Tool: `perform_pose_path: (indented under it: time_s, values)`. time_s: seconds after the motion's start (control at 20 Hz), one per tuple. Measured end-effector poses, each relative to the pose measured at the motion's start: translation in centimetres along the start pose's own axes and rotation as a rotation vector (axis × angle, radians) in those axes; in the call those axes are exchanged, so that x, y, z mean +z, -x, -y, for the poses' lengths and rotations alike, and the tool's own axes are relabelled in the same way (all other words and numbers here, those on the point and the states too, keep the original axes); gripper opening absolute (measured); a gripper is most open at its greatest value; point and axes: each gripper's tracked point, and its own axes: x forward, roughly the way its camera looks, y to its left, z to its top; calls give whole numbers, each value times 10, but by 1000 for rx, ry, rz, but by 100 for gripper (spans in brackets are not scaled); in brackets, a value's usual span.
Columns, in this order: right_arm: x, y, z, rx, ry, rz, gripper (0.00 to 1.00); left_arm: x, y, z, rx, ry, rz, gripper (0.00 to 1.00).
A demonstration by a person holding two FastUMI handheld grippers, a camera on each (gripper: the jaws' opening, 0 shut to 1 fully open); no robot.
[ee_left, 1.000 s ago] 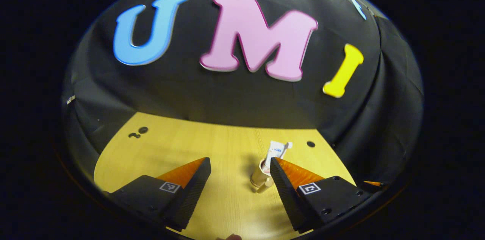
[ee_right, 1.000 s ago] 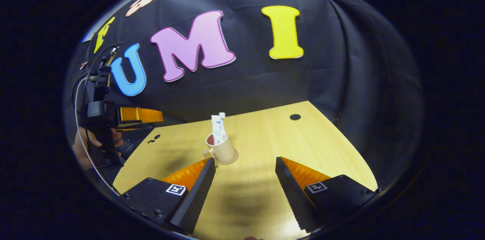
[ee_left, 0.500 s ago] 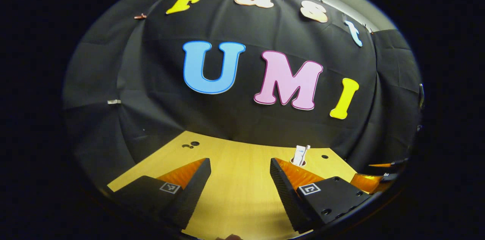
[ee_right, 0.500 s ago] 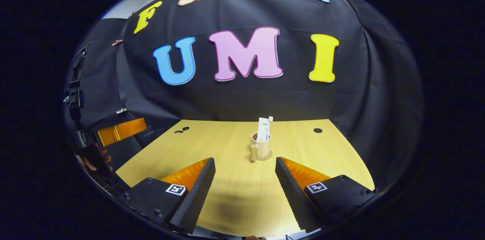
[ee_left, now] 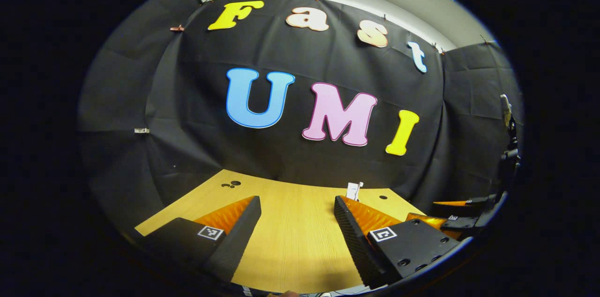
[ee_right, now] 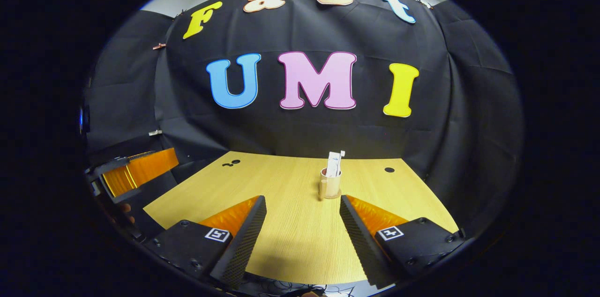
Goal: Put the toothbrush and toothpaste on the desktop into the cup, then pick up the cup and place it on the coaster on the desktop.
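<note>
The table is the biggest thing, a light wooden top that ends at the black wall. In the right gripper view the cup stands upright near the middle of the table, closer to the far edge than to the near edge, on a thin round coaster of which only the rim shows under it. The cup's handle is on its left side. The toothpaste stands in the cup with its long axis almost vertical, the top end a little to the right. A thin white tip beside it may be the toothbrush, but it is too small to tell.

The right gripper is wide open and holds nothing; the cup is beyond the fingertips, between the two fingers but nearer to the right one, well apart from both. The left gripper is also wide open and empty. In its view the toothpaste top rises just behind the right fingertip.
</note>
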Motion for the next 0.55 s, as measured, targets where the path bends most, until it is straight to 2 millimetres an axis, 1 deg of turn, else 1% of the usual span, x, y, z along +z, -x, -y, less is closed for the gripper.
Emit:
perform_pose_path:
  time_s: [0.1,0.25,0.35,0.45,0.55]
  values:
    - [-1,4,3,-24,-27,4,97,1,2,7,-36,11,-4,97]
    - [-11,7,2,-45,-41,-9,98,-2,4,6,-51,23,-10,97]
    - [-17,9,1,-46,-38,-25,98,-10,3,7,-62,20,-30,97]
    - [-16,10,-3,-33,-58,-17,98,-26,3,10,-75,38,-83,97]
    - [-16,8,0,-40,-57,-10,98,-31,1,8,-70,28,-98,97]
